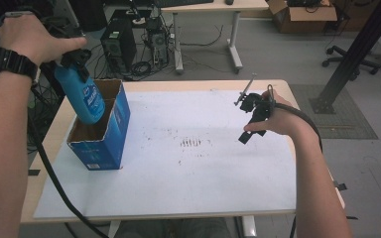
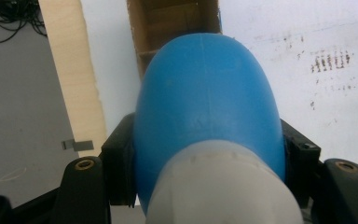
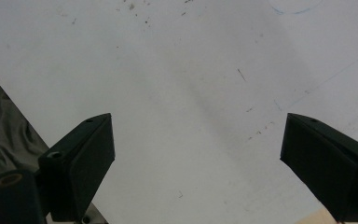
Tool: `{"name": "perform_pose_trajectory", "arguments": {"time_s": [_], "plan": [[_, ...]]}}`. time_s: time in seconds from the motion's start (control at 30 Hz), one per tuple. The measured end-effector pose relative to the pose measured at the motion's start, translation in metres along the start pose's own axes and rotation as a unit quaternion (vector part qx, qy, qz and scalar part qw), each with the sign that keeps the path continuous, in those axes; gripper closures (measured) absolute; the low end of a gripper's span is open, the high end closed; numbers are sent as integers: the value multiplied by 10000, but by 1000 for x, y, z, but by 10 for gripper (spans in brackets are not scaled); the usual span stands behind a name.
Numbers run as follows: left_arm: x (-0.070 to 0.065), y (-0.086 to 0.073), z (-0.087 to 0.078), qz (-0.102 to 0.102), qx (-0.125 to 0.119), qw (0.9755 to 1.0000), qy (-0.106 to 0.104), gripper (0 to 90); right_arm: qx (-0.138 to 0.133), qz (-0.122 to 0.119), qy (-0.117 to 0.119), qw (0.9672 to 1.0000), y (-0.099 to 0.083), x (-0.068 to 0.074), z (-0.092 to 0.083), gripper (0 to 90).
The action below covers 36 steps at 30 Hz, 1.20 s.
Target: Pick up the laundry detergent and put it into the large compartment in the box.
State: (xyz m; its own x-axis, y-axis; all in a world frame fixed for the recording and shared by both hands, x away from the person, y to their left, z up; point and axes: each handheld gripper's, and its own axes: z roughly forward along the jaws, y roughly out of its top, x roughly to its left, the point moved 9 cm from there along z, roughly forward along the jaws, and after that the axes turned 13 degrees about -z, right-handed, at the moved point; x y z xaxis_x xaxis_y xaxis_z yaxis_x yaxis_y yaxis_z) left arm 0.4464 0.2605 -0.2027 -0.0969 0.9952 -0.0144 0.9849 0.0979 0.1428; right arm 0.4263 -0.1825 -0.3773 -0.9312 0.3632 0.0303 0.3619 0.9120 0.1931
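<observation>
the left hand-held gripper (image 1: 74,62) is clamped on the blue bottle (image 1: 83,96), its jaws pressing the bottle's sides just below the pale neck, as the left gripper view shows. the bottle hangs base-down, tilted a little, with its lower end just inside the mouth of the open blue box (image 1: 109,136) that stands on the white surface (image 1: 193,178) near its left edge. the job in hand looks like lowering the bottle into that box.

to do it well, the base should be kept centred over the brown cardboard opening (image 2: 177,23) so it does not catch the rim or a flap; straightening the bottle first would help it slide in cleanly. a slow, straight descent seems wise, since the light box could tip or skid if the bottle pushes sideways on a wall. the grip should hold until the base rests inside.

the right hand-held gripper (image 1: 252,116) hovers over the surface well apart from the box, jaws spread wide with nothing between them; it could steady the box if needed.
</observation>
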Motion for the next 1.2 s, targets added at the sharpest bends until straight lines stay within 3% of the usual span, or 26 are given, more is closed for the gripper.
{"name": "perform_pose_trajectory", "arguments": {"time_s": [1.2], "plan": [[5, -8, 76, -54, 349, 9994, 4, 376, -28, 13, 23, 10000, -4, 1, 4, 99]]}}
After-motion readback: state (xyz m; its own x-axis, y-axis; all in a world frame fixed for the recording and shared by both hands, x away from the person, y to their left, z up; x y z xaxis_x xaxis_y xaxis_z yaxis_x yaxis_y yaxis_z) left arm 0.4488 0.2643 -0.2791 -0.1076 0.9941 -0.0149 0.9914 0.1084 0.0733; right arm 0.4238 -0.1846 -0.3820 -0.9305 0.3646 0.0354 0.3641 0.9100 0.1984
